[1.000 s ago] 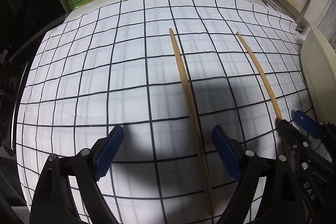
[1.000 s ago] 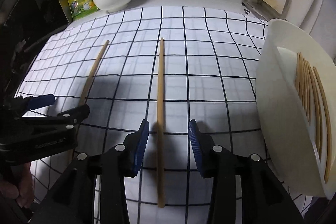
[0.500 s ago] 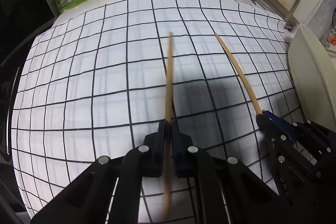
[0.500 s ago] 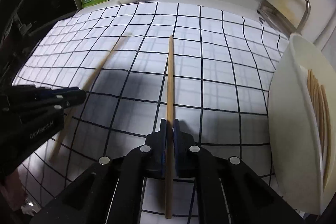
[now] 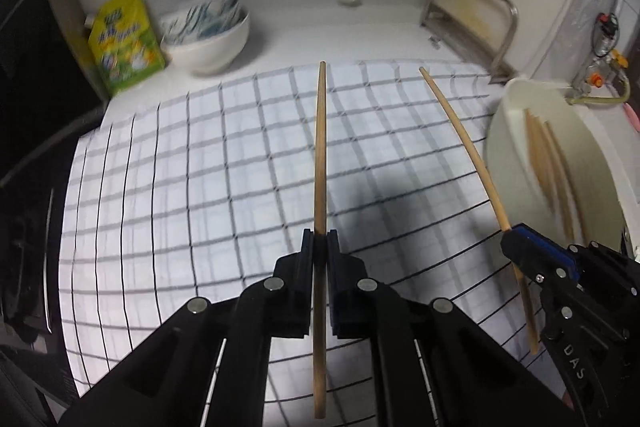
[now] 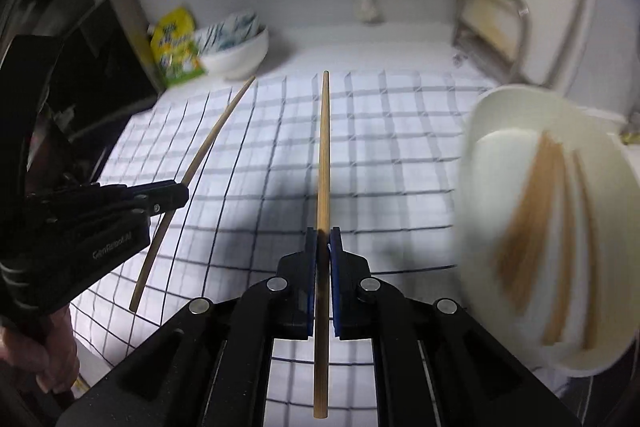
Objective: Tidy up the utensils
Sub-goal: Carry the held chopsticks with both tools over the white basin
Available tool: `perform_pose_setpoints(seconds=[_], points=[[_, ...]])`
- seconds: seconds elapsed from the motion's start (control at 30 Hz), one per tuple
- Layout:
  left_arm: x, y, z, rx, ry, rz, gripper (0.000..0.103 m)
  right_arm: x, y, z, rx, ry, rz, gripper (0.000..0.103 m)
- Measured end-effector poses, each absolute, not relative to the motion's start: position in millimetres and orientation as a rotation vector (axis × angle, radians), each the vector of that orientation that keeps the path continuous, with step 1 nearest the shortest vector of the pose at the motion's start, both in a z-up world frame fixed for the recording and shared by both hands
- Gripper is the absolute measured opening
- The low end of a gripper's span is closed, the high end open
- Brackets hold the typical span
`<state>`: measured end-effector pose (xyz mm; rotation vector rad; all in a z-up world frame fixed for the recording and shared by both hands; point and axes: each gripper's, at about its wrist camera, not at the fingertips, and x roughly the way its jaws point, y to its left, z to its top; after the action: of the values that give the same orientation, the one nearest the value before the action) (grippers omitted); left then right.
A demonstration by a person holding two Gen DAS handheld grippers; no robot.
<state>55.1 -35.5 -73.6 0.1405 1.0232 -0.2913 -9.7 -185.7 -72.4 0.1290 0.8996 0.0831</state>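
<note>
The left gripper (image 5: 319, 241) clamped one chopstick (image 5: 320, 163) above the checked cloth (image 5: 192, 167); the right gripper (image 6: 323, 239) pinched another chopstick (image 6: 322, 155) (both lifted), beside the white tray (image 6: 480, 131) holding more chopsticks (image 6: 528, 223).

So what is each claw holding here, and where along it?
Left claw pinches one chopstick, right claw another chopstick; each grips roughly a third up from the near end.
</note>
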Motion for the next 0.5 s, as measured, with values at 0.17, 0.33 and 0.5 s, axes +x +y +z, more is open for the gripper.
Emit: perform_pose_setpoints(seconds=[0.17,0.33,0.5], points=[[56.3,-96.6,-37.4,0.171,0.936,-0.394,0.007,-24.5,-246.4,-50.1,0.17,0.854,-0.035,0.006],[56.0,-171.0,-18.7,0.218,0.884,-0.513,0.007,-35.6,-313.9,-44.9,0.224,0.842,-0.172,0.006],[57.3,-239.9,-25.2,0.276,0.884,-0.609,0.007,-39.8,-371.3,-58.9,0.302,0.87,-0.267,0.006]])
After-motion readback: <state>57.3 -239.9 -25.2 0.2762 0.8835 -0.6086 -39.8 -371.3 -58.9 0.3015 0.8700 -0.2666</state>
